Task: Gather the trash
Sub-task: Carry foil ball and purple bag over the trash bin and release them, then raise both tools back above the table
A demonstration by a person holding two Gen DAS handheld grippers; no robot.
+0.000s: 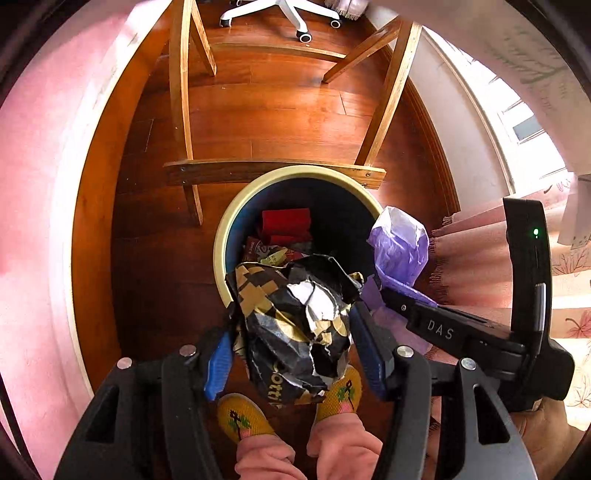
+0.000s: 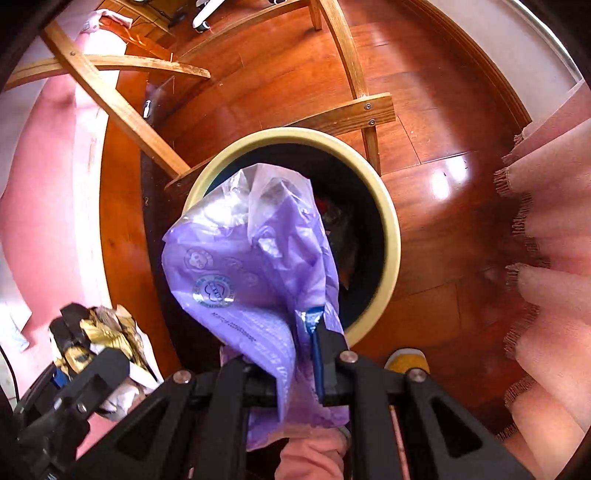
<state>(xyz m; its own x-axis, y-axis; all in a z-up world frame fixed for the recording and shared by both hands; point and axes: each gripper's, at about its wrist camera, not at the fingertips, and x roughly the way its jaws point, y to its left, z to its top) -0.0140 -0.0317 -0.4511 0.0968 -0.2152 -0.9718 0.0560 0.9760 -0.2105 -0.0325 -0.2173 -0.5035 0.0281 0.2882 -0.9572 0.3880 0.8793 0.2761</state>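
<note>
Left gripper (image 1: 291, 343): pointed steeply down; blue-padded jaws stand apart on either side of a crumpled black-and-gold paper wrapper (image 1: 295, 328), torn to show white inside. The left pad lies against the wrapper's edge; whether the right pad presses it cannot be told. The wrapper hangs over the near rim of the bin.

Right gripper (image 2: 314, 354): jaws nearly together, clamped on a thin lilac plastic bag (image 2: 255, 266) printed with a round blue emblem. The bag billows up from the jaws and hangs over the near-left part of the bin mouth. In the left wrist view the same bag (image 1: 400, 247) sits at the bin's right rim, just beside the wrapper.

Round waste bin with cream rim and dark blue inside (image 1: 258, 184): stands on the floor, against the lower crossbar of a wooden frame. Contents visible: a red packet (image 1: 286, 219) and further printed wrappers beneath it.

Light wooden chair or stand frame (image 1: 273, 171): legs and bars, behind the bin.

Polished reddish-brown wooden floor (image 1: 288, 122): carries the bin and the frame.

White castor base of an office chair (image 1: 284, 14): far end of the floor.

Pink fringed cloth (image 2: 546, 236): to the right of the bin.

Person: feet in yellow patterned socks (image 1: 340, 391) and pink trouser legs, just below the left gripper.
</note>
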